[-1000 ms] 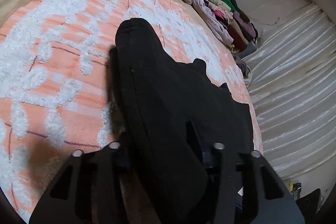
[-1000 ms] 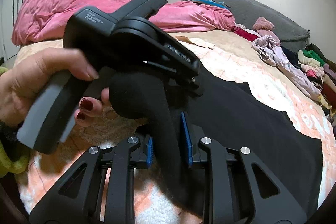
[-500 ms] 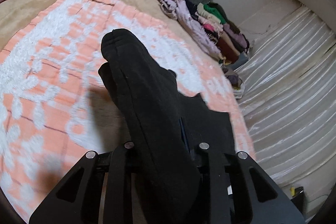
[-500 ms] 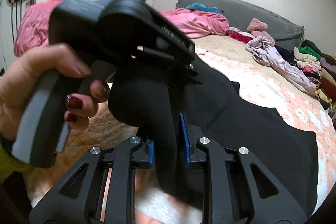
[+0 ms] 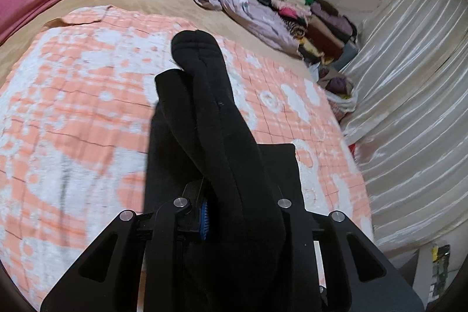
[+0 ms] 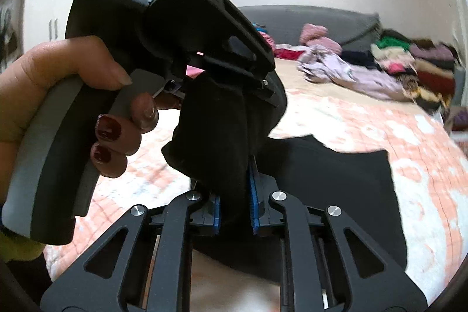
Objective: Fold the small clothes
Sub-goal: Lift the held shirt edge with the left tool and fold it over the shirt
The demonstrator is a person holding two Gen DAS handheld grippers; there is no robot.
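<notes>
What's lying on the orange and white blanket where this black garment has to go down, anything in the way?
Nothing visible. Both grippers hold the black garment, and the blanket beneath is bare; the clothes pile sits off at the bed's far edge.

The black garment [image 5: 222,154] was matt, soft knit cloth. The orange-and-white bedspread [image 5: 73,113] beneath it looked tufted and rough, while the cream curtain [image 5: 409,107] had a glossy satin sheen. The left gripper [image 6: 204,54] was matt black plastic with a smooth grey handle.

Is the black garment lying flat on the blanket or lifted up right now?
Partly lifted. Both the left gripper and right gripper pinch bunched edges of the black garment, while its lower part still drapes on the blanket.
</notes>
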